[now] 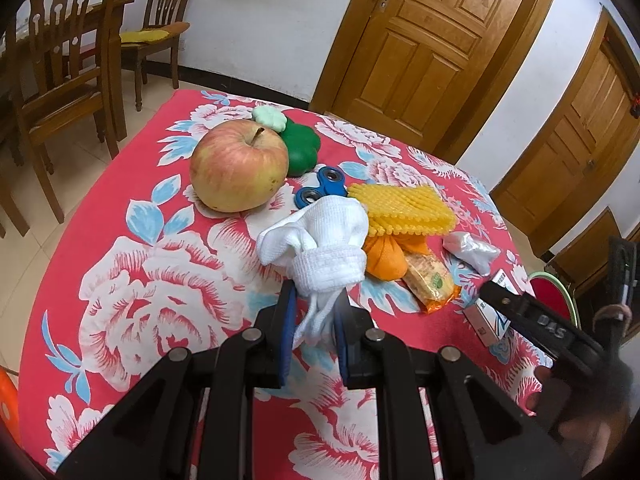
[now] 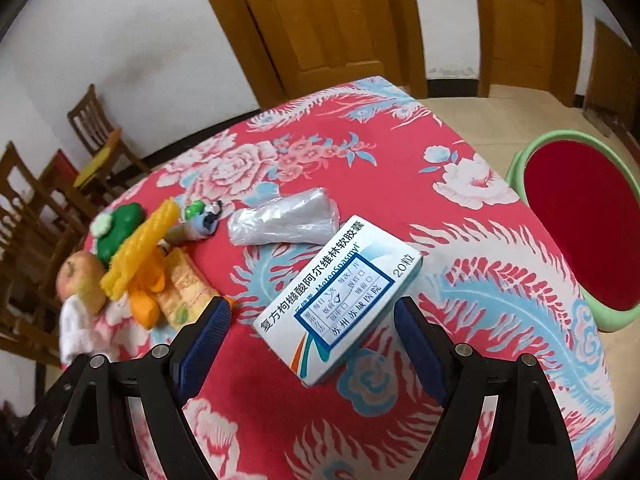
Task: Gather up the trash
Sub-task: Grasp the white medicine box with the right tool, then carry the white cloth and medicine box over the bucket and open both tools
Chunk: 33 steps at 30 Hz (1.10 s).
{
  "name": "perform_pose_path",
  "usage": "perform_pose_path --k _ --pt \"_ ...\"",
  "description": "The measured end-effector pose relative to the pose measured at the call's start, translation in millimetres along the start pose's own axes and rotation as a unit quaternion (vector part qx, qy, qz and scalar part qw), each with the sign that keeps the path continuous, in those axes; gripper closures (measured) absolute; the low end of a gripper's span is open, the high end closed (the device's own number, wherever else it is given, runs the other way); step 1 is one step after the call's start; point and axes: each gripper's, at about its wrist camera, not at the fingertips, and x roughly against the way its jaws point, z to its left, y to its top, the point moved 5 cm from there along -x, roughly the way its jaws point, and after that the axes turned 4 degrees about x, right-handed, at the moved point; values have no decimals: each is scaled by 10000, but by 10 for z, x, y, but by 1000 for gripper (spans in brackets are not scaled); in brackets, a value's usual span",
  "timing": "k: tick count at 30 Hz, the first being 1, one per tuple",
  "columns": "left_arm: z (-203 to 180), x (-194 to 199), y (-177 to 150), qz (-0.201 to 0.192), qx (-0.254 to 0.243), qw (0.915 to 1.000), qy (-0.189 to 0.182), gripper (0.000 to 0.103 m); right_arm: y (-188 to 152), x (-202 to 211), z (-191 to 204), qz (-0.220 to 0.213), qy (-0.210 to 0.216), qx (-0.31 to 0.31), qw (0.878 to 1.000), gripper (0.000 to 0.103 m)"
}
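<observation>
My left gripper (image 1: 314,300) is shut on a white sock (image 1: 320,240) and holds it above the red floral tablecloth (image 1: 132,280). My right gripper (image 2: 312,312) is open, its jaws either side of a white and blue medicine box (image 2: 340,300) lying flat on the cloth; the box also shows in the left wrist view (image 1: 494,312). A crumpled clear plastic bag (image 2: 284,220) lies just beyond the box. A snack wrapper (image 2: 184,292) and orange peel (image 2: 146,304) lie to the left. The sock shows at the left edge of the right wrist view (image 2: 76,328).
An apple (image 1: 238,166), green toy (image 1: 302,148), blue fidget spinner (image 1: 320,186) and yellow spiky pad (image 1: 404,210) sit on the table. A green bin with a red inside (image 2: 580,220) stands on the floor to the right. Wooden chairs (image 1: 68,72) and doors (image 1: 424,36) stand behind.
</observation>
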Motion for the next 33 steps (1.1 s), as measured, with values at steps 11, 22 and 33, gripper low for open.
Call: perform_pose_path --k 11,22,33 --pt "-34 -28 -35 66 -63 9999 -82 86 -95 -85 81 -47 -734 571 9957 25" --pt "-214 43 -84 71 -263 9994 -209 86 -311 162 -157 -127 -89 772 9969 32" --pt "-540 92 -203 304 -426 9972 -542 86 -504 556 -501 -374 128 752 9964 32"
